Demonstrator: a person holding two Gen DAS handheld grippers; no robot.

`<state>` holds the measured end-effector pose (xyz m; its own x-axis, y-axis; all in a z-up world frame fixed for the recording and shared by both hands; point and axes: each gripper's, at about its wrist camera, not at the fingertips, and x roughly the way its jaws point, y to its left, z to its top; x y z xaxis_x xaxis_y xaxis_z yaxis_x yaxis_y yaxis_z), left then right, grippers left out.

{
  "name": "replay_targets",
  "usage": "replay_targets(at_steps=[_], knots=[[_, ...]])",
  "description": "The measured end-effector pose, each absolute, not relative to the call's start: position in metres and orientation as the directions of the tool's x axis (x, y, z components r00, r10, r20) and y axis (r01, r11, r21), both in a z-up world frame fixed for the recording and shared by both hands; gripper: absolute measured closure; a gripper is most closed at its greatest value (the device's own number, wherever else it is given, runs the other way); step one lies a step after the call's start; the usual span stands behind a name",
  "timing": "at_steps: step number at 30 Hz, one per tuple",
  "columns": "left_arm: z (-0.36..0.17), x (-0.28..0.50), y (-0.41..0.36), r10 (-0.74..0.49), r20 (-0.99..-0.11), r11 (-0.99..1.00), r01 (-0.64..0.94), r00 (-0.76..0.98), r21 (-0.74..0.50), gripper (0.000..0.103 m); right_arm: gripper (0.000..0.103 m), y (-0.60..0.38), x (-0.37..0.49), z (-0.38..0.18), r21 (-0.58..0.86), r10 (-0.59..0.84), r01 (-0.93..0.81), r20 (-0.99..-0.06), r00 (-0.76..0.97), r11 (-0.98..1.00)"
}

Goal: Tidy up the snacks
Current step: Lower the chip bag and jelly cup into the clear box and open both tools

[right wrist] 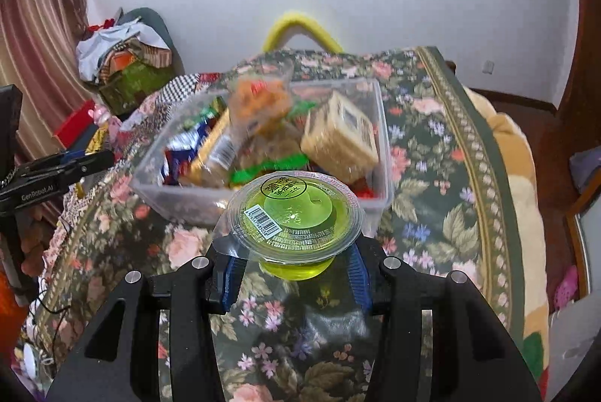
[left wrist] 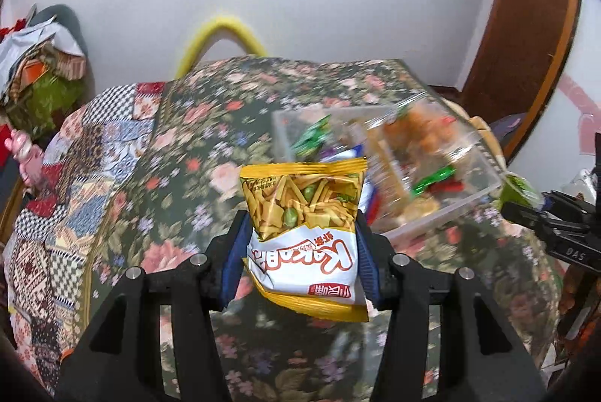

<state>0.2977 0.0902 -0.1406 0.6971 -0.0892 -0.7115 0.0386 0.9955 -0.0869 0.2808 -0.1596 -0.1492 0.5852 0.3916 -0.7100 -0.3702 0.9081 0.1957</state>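
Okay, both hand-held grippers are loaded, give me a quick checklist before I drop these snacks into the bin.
1. Left hand-held gripper clamped on the yellow snack bag: ok.
2. Right hand-held gripper clamped on the green jelly cup: ok.
3. Jelly cup's film lid sealed: ok.
4. Clear plastic bin open on top: ok.
5. Room left in the bin: cannot tell; it looks crowded.
6. Hand-held grippers apart from each other: ok.
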Motion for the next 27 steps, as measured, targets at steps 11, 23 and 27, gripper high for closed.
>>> replay_targets(at_steps=[11,23,27], knots=[[-0.144,0.338,0.051,-0.169,-0.714,0.985,0.085,0.680,-0.153,0.051,0.059,-0.140,0.305,-0.154,0.182,0.404,-0.405,-0.713,0.574,0.896],[-0.161,0.374,0.031,-0.184,-0.731,0.982,0.093,0.657,-0.163,0.051,0.059,-0.129,0.333,-0.162,0.178,0.404,-0.412,-0.718,0.567,0.893],[-0.163,0.373,0.030,-0.179,-0.730,0.983,0.098,0.660,-0.152,0.049,0.059,-0.126,0.336,-0.170,0.182,0.406,-0.418,-0.733,0.546,0.890]])
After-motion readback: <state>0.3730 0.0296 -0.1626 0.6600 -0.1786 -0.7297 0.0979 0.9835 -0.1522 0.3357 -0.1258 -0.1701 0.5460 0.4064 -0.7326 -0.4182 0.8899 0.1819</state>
